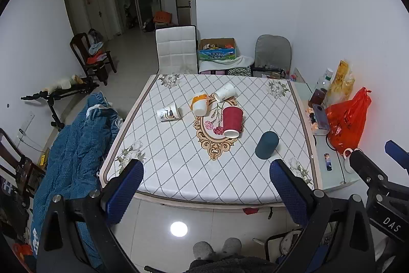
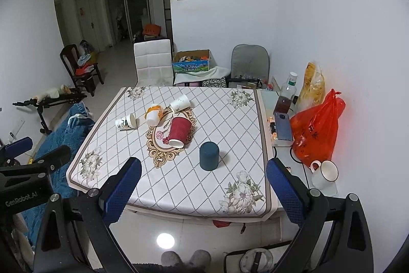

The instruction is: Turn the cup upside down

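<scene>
The person is cut off at the bottom edge; only slippers (image 1: 217, 248) show. Both the left gripper (image 1: 206, 186) and right gripper (image 2: 204, 183) hang short of the table (image 2: 179, 186), jaws wide apart, holding nothing. At frame centre a red cup (image 1: 232, 121) lies on its side, a teal cup (image 1: 266, 148) stands upside down lower right, and three pale cups lie toppled higher up.
</scene>
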The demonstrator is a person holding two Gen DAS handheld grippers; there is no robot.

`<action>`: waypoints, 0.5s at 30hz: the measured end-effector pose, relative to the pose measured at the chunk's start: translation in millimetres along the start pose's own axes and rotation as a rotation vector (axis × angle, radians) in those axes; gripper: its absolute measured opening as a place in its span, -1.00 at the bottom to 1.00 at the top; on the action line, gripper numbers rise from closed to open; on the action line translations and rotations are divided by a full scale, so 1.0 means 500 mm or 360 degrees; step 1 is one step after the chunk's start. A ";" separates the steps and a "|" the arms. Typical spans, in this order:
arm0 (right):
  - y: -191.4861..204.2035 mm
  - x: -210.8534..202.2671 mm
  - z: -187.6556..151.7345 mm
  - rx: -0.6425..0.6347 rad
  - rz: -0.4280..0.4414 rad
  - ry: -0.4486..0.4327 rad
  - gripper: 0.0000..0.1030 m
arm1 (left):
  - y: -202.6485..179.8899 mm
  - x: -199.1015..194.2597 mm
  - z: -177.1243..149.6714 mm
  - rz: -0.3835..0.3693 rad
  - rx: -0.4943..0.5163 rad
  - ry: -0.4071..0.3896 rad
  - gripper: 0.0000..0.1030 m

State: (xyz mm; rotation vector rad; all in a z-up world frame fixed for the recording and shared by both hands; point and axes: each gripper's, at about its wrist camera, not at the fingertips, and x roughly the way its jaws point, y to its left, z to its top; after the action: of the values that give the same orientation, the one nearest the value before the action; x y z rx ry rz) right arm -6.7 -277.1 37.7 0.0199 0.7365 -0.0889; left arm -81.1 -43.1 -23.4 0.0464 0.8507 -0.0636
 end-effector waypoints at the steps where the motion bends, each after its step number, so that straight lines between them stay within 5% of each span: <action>1: 0.001 -0.001 0.000 0.0001 0.0002 -0.0001 0.94 | 0.001 -0.001 -0.001 0.0000 -0.0002 -0.0002 0.96; 15: 0.008 -0.004 0.004 0.0005 0.0006 -0.0002 0.94 | 0.014 -0.015 0.015 0.0011 -0.0010 -0.0021 0.96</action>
State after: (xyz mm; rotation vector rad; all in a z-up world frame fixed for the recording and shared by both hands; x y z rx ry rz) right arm -6.3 -272.9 40.2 0.0244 0.7348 -0.0868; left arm -79.9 -36.5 -12.6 0.0432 0.8374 -0.0548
